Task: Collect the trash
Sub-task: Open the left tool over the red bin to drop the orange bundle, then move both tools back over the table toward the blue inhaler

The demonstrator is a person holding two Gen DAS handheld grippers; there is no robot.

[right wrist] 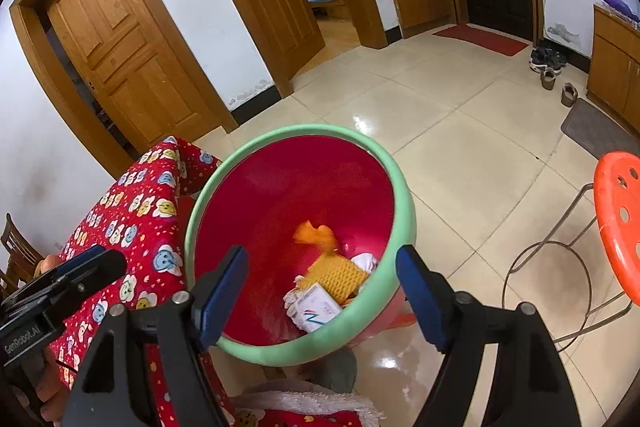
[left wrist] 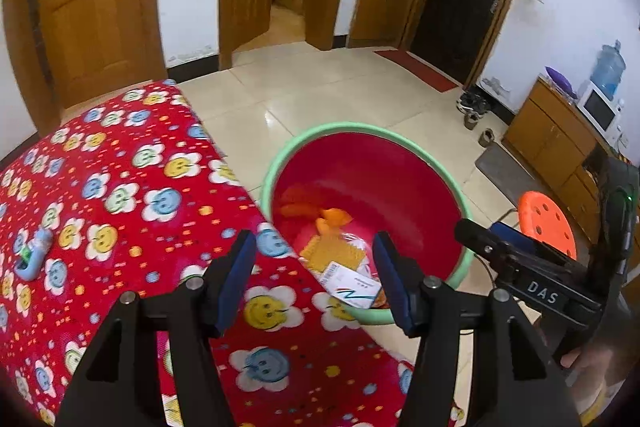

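A red bin with a green rim (left wrist: 304, 139) (right wrist: 404, 187) stands on the floor beside the table. Inside lie orange peel (left wrist: 334, 217) (right wrist: 316, 235), a yellow knitted piece (left wrist: 332, 253) (right wrist: 340, 273) and a white box (left wrist: 352, 283) (right wrist: 316, 309). My left gripper (left wrist: 316, 279) is open and empty over the table edge next to the bin. My right gripper (right wrist: 320, 295) is open and empty above the bin's near rim. A light blue item (left wrist: 34, 253) lies on the table at the left.
The table carries a red cloth with smiley flowers (left wrist: 120, 187) (right wrist: 132, 211). An orange stool (left wrist: 548, 223) (right wrist: 620, 227) stands right of the bin. A wooden cabinet (left wrist: 556, 147) with a microwave (left wrist: 598, 109) is at the right wall. Shoes (right wrist: 548, 61) lie near the dark door.
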